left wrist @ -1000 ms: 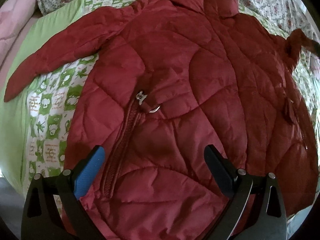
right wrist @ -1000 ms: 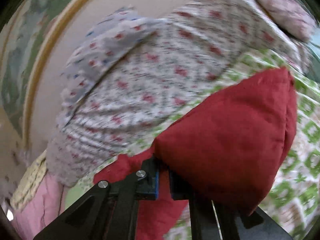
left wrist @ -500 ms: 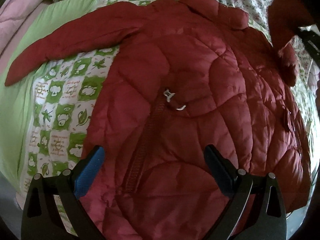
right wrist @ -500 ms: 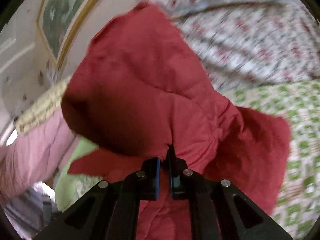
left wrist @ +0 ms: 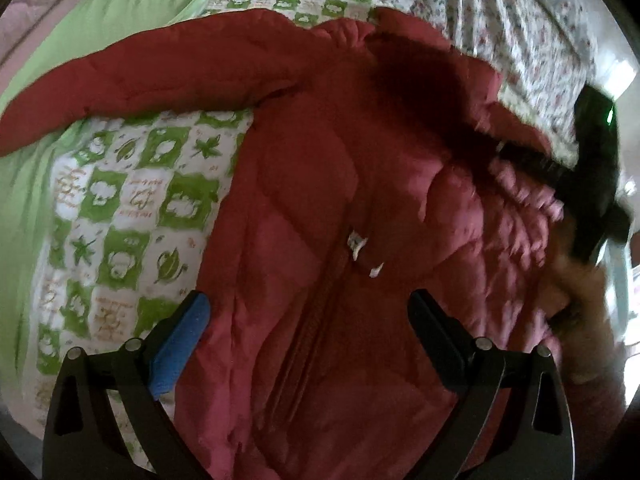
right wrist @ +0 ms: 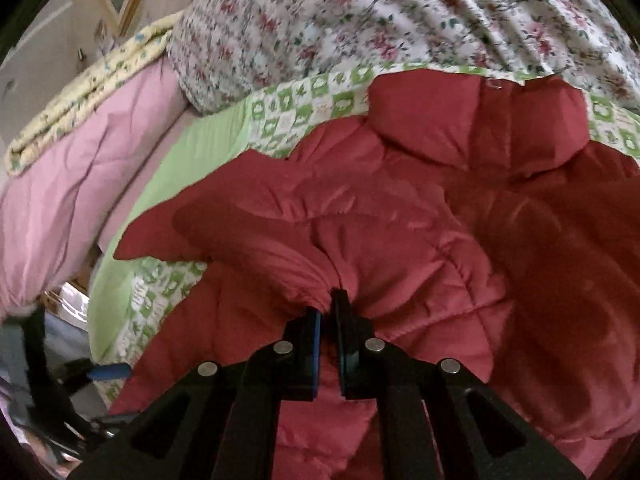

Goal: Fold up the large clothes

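Jacket, red and puffy, lies spread on the checked quilt; probably light, soft, springy. Right gripper is clamped on a bunched sleeve over its chest; left gripper hovers apart near the hem, best grasped at seams.

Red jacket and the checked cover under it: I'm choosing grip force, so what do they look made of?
Red jacket: likely padded synthetic shell, slight sheen, puffy stitched quilting. Checked cover: seemingly matte printed cotton, though that's uncertain.

My left camera looks down close over the red jacket; my right faces its collar, sharing it.
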`<state>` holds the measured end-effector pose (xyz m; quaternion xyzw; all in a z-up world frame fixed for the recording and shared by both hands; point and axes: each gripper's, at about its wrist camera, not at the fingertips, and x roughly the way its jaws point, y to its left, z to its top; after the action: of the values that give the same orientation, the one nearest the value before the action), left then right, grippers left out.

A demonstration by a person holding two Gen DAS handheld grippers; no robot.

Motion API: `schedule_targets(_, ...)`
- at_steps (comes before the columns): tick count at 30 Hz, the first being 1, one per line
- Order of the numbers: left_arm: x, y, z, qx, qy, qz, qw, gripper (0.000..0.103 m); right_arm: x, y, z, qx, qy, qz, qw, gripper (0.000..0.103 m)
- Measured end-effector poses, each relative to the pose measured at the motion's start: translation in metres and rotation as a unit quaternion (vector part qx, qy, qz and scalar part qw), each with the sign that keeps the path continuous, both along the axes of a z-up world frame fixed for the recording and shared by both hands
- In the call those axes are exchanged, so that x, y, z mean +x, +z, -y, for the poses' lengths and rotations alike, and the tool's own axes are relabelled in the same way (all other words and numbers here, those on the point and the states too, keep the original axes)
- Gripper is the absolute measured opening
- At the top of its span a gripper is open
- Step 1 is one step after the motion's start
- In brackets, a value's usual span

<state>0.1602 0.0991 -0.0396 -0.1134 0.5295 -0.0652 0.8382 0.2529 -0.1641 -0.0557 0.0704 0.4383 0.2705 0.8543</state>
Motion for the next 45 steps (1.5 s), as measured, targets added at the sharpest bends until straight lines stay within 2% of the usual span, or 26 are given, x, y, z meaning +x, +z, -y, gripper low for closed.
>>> schedule_targets(6,0.037,0.019,0.000,-0.038,-0.010,0.023,0.9990,0.100,-0.003,-0.010,-0.013,-0.042,0.010,-0.007,0.999,0.016)
schedule_targets(9,0.066,0.028,0.006,-0.062,-0.022,0.028,0.9974,0.100,-0.006,-0.012,-0.005,-0.034,0.004,-0.015,0.999,0.024)
schedule_targets(11,0.087,0.031,0.015,-0.080,-0.035,0.028,0.9958,0.100,-0.009,-0.014,0.001,-0.025,0.003,-0.018,1.000,0.044)
schedule_targets(13,0.109,0.031,0.023,-0.093,-0.042,0.017,0.9946,0.100,-0.013,-0.014,0.007,-0.011,0.005,-0.020,1.000,0.059)
schedule_targets(14,0.119,0.032,0.028,-0.101,-0.050,0.018,0.9935,0.100,-0.014,-0.014,0.009,-0.009,0.004,-0.018,1.000,0.059)
schedule_targets(16,0.134,0.029,0.036,-0.092,-0.050,0.014,0.9944,0.099,-0.016,-0.015,0.011,-0.010,0.005,-0.019,1.000,0.059)
schedule_targets(19,0.156,0.014,0.049,-0.085,-0.062,-0.011,0.9944,0.085,-0.021,-0.013,0.017,-0.005,0.003,-0.019,1.000,0.059)
schedule_targets(21,0.165,0.000,0.056,-0.080,-0.067,-0.032,0.9941,0.056,-0.025,-0.011,0.024,-0.007,-0.003,-0.021,1.000,0.059)
schedule_targets(22,0.169,-0.007,0.061,-0.081,-0.070,-0.038,0.9935,0.047,-0.028,-0.010,0.028,-0.008,-0.006,-0.022,1.000,0.059)
schedule_targets(24,0.170,-0.012,0.065,-0.080,-0.076,-0.032,0.9934,0.029,-0.035,-0.008,0.040,-0.004,-0.016,-0.024,1.000,0.059)
schedule_targets(27,0.161,0.001,0.069,-0.074,-0.091,0.003,0.9932,0.013,-0.046,-0.002,0.064,0.001,-0.044,-0.025,0.999,0.059)
schedule_targets(30,0.143,0.028,0.067,-0.039,-0.105,0.060,0.9919,0.011,-0.055,0.010,0.100,0.014,-0.089,-0.014,0.996,0.060)
schedule_targets(32,0.139,0.035,0.057,-0.021,-0.104,0.080,0.9911,0.011,-0.056,0.019,0.123,0.019,-0.116,-0.007,0.993,0.060)
schedule_targets(36,0.145,0.014,0.047,0.000,-0.101,0.056,0.9933,0.011,-0.044,0.036,0.165,-0.002,-0.185,0.009,0.983,0.061)
schedule_targets(39,0.145,-0.001,0.051,0.002,-0.099,0.053,0.9937,0.014,-0.023,0.041,0.179,0.000,-0.204,0.014,0.979,0.061)
schedule_targets(43,0.141,-0.001,0.051,0.009,-0.097,0.059,0.9934,0.019,0.011,0.025,0.177,-0.016,-0.200,-0.002,0.980,0.059)
schedule_targets(45,0.136,0.002,0.044,0.003,-0.092,0.061,0.9939,0.029,0.021,0.011,0.178,-0.049,-0.208,-0.018,0.977,0.059)
